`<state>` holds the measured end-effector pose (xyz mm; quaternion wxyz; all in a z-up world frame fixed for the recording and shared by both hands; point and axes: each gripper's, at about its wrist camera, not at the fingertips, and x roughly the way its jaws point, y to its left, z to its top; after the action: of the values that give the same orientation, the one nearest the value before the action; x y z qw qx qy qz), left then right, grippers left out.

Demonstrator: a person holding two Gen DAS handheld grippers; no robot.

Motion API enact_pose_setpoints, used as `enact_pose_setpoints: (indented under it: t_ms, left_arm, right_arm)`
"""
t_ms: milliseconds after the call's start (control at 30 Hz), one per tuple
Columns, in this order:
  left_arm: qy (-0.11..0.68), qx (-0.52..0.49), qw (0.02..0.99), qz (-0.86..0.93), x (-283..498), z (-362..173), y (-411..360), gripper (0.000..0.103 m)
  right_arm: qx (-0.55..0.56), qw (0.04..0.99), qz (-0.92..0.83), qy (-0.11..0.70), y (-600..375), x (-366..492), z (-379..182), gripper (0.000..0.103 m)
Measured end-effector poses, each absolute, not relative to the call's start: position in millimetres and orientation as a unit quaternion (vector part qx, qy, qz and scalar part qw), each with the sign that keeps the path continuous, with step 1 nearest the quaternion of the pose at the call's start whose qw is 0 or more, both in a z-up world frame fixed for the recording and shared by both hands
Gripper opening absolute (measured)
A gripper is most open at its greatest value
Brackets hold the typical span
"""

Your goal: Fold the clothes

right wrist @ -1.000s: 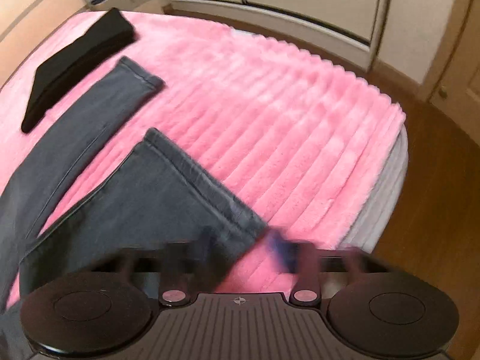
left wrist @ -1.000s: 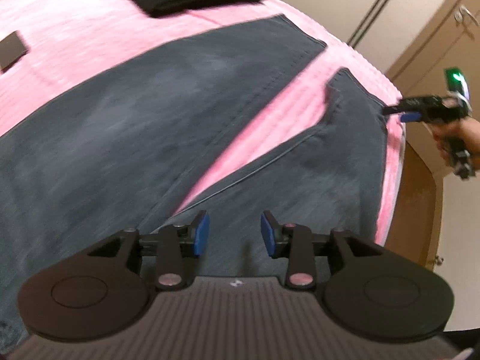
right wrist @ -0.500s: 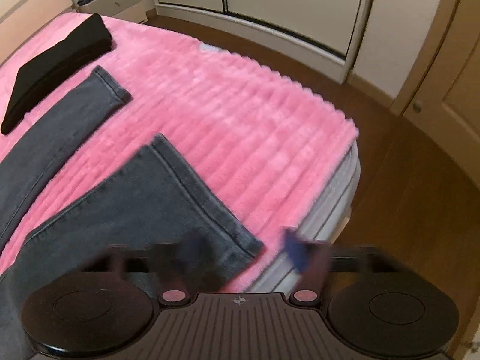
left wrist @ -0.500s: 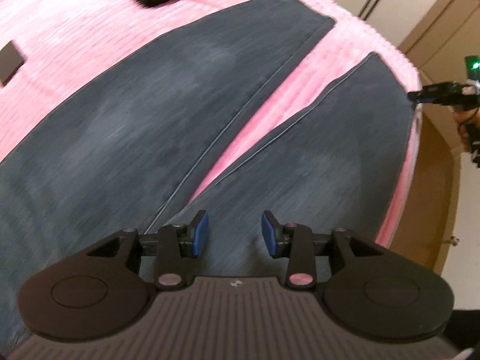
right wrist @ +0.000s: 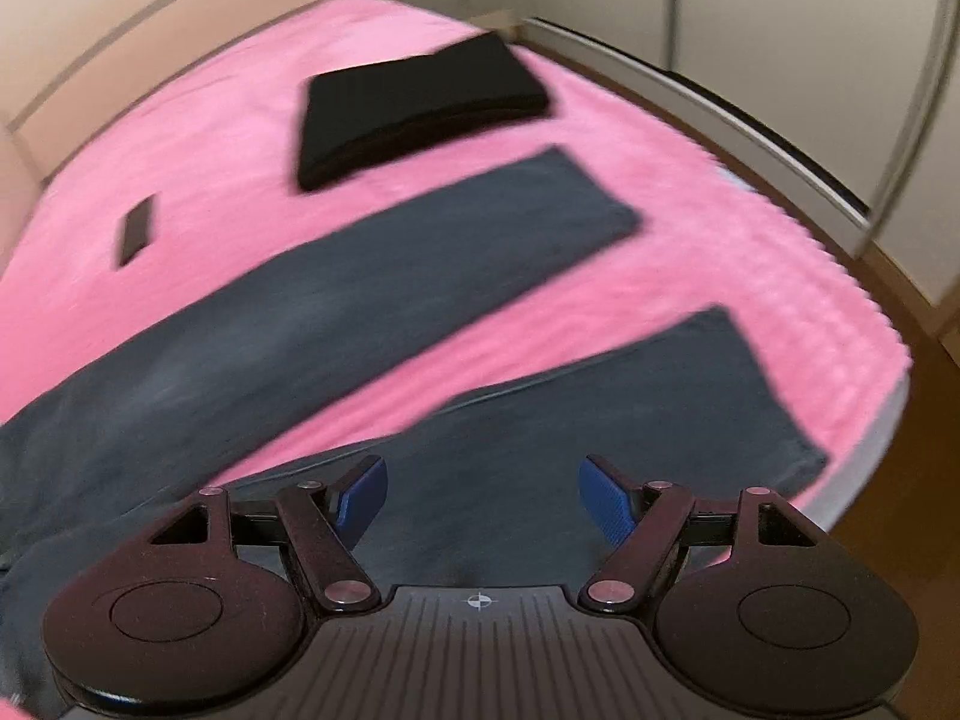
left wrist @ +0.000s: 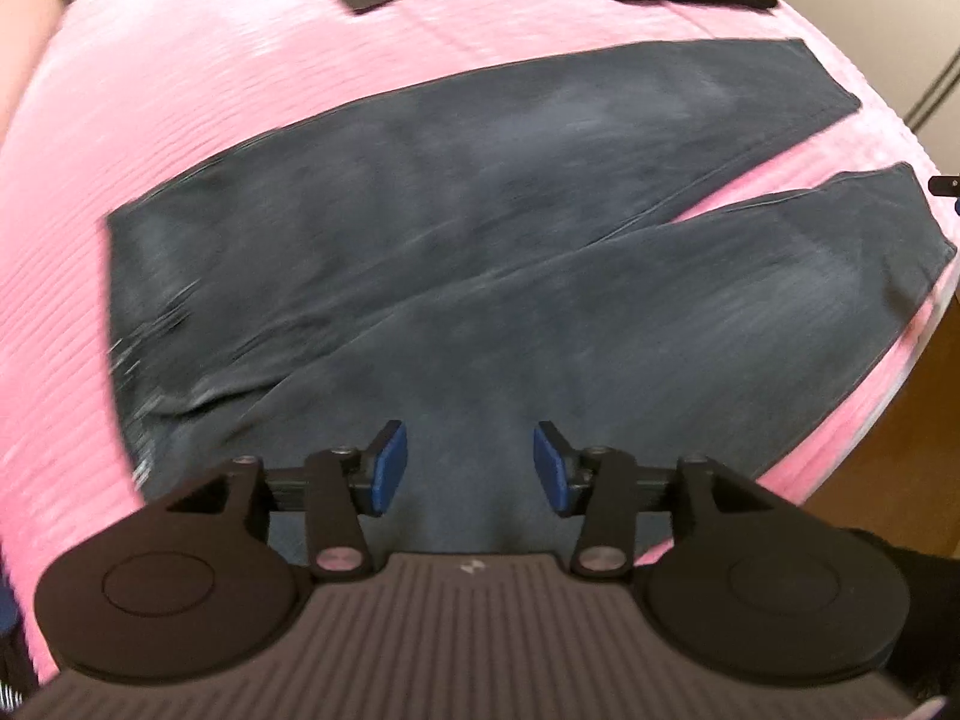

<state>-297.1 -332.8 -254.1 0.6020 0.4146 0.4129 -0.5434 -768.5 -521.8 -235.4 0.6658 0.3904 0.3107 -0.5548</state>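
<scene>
A: Left gripper (left wrist: 463,468), jaws opening, and right gripper (right wrist: 482,497), released: what's between them?

B: Nothing. Both hover above dark grey jeans (left wrist: 480,228) spread flat, legs apart, on the pink bed (left wrist: 150,90).

A home bedroom is showing here: a bed is lying under a fuzzy pink blanket (right wrist: 690,252), with dark grey jeans (left wrist: 480,252) and a folded black garment (right wrist: 414,108) lying spread on it. Pale sliding wardrobe doors (right wrist: 780,18) are running along the far wall, and a wooden floor (right wrist: 900,480) is showing beside the bed.
</scene>
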Motion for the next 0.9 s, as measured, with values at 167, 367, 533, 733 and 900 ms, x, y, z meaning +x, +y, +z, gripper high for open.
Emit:
enact_pose_setpoints:
  t_ms: [167,367,533,733,900]
  left_arm:
    - [0.404,0.408,0.631,-0.522,-253.3,-229.6,-276.7,0.052]
    - [0.391,0.415,0.654,-0.497,-216.2,-213.2,-227.2,0.062]
    - [0.352,0.446,0.653,-0.501,-207.5,-205.9,-209.9,0.070]
    - [0.304,0.463,0.647,-0.524,-209.2,-198.4,-203.4,0.088]
    - [0.290,0.469,0.640,-0.535,-213.4,-195.7,-210.2,0.093]
  right_arm:
    - [0.381,0.691,-0.528,0.313,-494.9,-709.6,-209.7,0.074]
    - [0.343,0.718,-0.505,0.334,-466.9,-660.2,-182.2,0.074]
    - [0.310,0.732,-0.500,0.344,-450.4,-637.8,-168.5,0.090]
    - [0.283,0.730,-0.496,0.376,-442.1,-622.0,-161.9,0.094]
    - [0.264,0.715,-0.467,0.447,-440.2,-607.9,-171.2,0.094]
